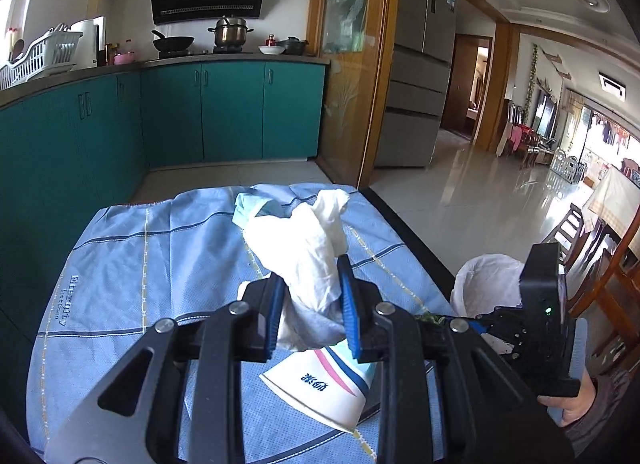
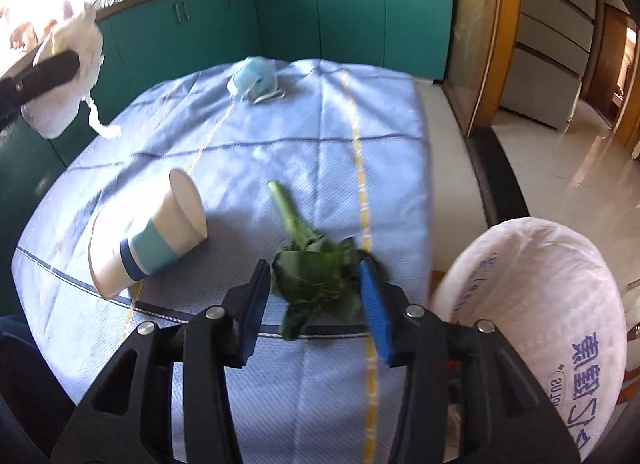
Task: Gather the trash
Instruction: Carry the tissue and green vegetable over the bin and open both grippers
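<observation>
My left gripper (image 1: pixel 311 276) is shut on a crumpled white tissue (image 1: pixel 308 248) and holds it above the table; it also shows at the far left of the right wrist view (image 2: pixel 68 75). A paper cup (image 1: pixel 324 388) lies on its side under it, also seen in the right wrist view (image 2: pixel 152 232). My right gripper (image 2: pixel 314 284) is open around a green vegetable leaf (image 2: pixel 316 268) on the blue tablecloth (image 2: pixel 280 131); whether it touches is unclear. A blue face mask (image 2: pixel 254 77) lies at the far side. A white trash bag (image 2: pixel 532 304) stands open at the right.
The table's dark edge (image 2: pixel 500 183) runs along the right, with tiled floor (image 1: pixel 480 191) beyond. Teal kitchen cabinets (image 1: pixel 224 111) stand behind the table. A fridge (image 1: pixel 420 63) and wooden chairs (image 1: pixel 600 264) are to the right.
</observation>
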### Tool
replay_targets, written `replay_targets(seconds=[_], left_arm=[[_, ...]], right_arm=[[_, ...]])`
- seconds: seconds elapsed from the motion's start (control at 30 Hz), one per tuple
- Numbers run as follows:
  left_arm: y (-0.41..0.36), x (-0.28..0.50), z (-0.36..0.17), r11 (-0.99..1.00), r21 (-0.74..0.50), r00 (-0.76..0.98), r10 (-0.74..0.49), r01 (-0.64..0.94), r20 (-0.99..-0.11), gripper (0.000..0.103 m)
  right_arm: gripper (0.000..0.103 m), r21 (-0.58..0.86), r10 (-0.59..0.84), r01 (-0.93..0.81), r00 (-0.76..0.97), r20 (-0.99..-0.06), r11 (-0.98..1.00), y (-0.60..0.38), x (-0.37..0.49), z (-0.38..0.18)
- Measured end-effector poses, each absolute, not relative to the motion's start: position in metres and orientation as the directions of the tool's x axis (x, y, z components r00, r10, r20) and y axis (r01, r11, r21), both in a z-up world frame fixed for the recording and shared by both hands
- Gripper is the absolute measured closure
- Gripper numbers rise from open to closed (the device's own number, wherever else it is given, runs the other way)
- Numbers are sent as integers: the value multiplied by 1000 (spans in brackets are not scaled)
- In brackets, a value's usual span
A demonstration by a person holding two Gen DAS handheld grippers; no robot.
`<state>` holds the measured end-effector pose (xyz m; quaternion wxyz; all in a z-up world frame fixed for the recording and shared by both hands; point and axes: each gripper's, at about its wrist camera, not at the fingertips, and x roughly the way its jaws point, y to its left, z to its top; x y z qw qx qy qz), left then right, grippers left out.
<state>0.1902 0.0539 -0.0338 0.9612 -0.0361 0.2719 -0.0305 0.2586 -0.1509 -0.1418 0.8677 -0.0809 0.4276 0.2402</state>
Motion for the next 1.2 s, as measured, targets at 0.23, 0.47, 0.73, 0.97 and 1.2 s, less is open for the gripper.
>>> replay_targets(seconds=[0.23, 0.47, 0.73, 0.97, 1.2], left_arm=[[47, 186, -30, 994, -93, 856, -93, 52, -509, 76], [0, 192, -39, 979, -114, 823, -204, 170, -530, 76], [-143, 195, -88, 902, -28, 705, -356, 432, -613, 76], [-220, 205, -123, 843, -2, 634, -406, 538, -659, 64], [-210, 203, -119, 883, 60, 701, -325, 465, -635, 43]], right_arm=[[91, 28, 337, -474, 581, -740, 880, -161, 245, -127], [91, 64, 279, -302, 752, -597, 951, -248, 229, -82], [91, 100, 88, -36, 807, -584, 994, -361, 217, -78], [90, 84, 49, 6, 773, -632, 996, -388, 218, -97], [81, 131, 67, 31, 733, -677, 991, -396, 227, -109]])
